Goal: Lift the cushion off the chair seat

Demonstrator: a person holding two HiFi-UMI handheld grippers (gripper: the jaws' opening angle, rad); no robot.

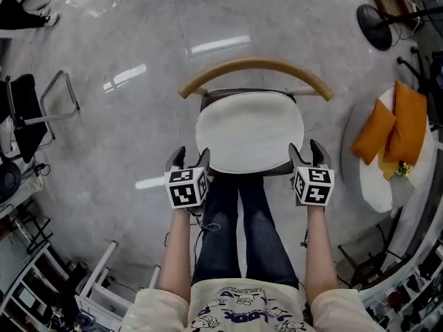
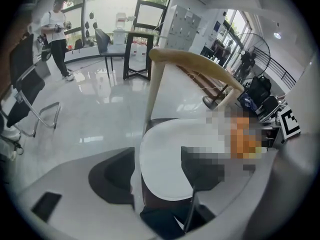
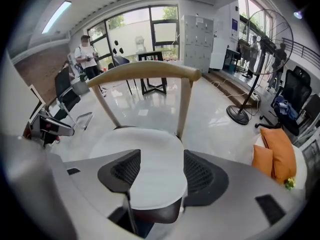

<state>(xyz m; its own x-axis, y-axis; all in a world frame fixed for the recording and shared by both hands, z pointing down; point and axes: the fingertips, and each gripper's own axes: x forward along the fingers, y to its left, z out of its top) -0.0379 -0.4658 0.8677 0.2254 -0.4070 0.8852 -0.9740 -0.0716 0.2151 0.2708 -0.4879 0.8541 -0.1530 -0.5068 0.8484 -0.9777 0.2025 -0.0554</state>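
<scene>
Closest are the person's arms (image 1: 177, 254), reaching down. The white cushion (image 1: 249, 133) lies flat on the seat of the wooden chair (image 1: 255, 66). The left gripper (image 1: 192, 154) is at the cushion's front left corner, and the right gripper (image 1: 305, 149) is at its front right corner. Both have their jaws wide apart. A cushion corner shows between each pair of jaws, but nothing squeezes it. The person's legs (image 1: 242, 227) in blue jeans stand just in front. All around is shiny grey floor (image 1: 124, 137). Orange pillows (image 1: 389, 126) lie off to the right, with a fan (image 1: 377, 26) farther back. A black chair (image 1: 28, 113) is on the left.
</scene>
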